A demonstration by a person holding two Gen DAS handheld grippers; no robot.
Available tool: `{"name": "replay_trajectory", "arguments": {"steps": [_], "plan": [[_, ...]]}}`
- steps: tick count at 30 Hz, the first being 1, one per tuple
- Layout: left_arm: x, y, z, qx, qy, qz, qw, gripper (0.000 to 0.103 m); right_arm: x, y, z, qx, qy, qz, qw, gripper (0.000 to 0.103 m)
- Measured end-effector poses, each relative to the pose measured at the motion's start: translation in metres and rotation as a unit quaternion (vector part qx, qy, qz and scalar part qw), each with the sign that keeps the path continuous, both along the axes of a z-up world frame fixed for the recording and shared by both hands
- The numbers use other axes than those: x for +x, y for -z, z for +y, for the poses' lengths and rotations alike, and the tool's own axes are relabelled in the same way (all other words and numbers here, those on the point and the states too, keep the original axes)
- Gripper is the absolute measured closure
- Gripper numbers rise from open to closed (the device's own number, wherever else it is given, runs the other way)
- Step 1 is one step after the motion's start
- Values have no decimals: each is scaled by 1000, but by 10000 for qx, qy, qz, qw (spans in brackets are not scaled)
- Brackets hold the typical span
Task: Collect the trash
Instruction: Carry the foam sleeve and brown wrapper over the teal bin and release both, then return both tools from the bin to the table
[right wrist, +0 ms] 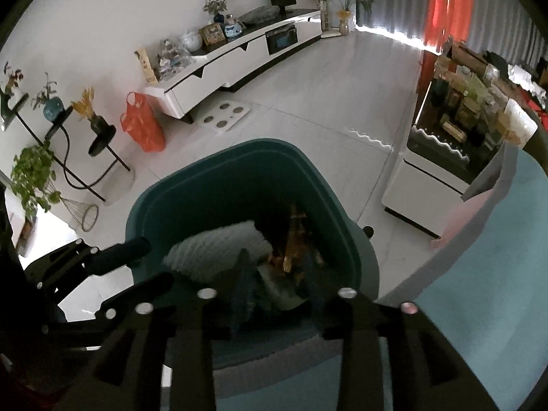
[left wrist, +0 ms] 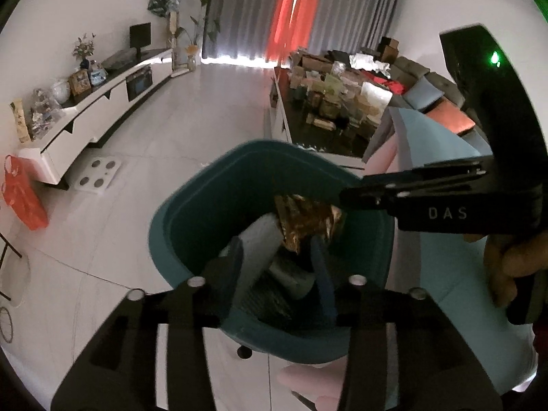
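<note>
Low in both wrist views, the left gripper [left wrist: 279, 257] and right gripper [right wrist: 277, 270] hang over the rounded teal plastic bin [left wrist: 164, 226], their matte black jaws apart, gripping nothing. Inside the bin lie a crinkled gold foil wrapper [left wrist: 304, 221] and a pale ribbed roll [right wrist: 219, 246]. Beyond, upper left, glossy white floor tiles [left wrist: 212, 109].

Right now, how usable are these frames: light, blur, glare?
Left wrist: room dim, curtains blown out at the hem, gold wrapper and left gripper motion-blurred. Right wrist: bin interior murky, contents smeared; fisheye bends the floor lines.
</note>
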State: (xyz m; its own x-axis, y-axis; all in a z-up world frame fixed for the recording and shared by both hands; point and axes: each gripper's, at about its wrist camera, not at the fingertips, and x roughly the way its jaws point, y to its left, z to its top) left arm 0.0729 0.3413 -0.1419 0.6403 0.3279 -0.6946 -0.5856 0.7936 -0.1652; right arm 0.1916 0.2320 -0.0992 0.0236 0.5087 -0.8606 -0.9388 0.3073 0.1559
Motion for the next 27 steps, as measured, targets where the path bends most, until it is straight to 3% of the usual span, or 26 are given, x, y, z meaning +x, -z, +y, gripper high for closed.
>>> {"name": "replay_trajectory", "arguments": {"steps": [4,8,9,13,15,20,27], "plan": [[-7,-15,-6,110,-98,-95,9998,39,6,-2,-8,195,143,257,9994,61],[-17,-35,-11,296,-131,-266,9991,26,9,-11,-22,391,287,269,9985,58],[-20,-41,-13,337,-132,-298,9989,18,10,-15,-26,469,318,249,9981,57],[-27,-72,-25,608,-124,-604,9962,5,11,-39,-52,933,485,128,9944,39],[-31,-85,-32,684,-77,-736,9949,5,11,-49,-65,1095,576,22,9923,27],[-34,-116,-53,790,48,-1036,9915,5,6,-71,-99,1465,666,-211,9867,13],[-32,-143,-80,837,202,-1256,9883,5,-1,-89,-146,1893,851,-434,9773,7]]}}
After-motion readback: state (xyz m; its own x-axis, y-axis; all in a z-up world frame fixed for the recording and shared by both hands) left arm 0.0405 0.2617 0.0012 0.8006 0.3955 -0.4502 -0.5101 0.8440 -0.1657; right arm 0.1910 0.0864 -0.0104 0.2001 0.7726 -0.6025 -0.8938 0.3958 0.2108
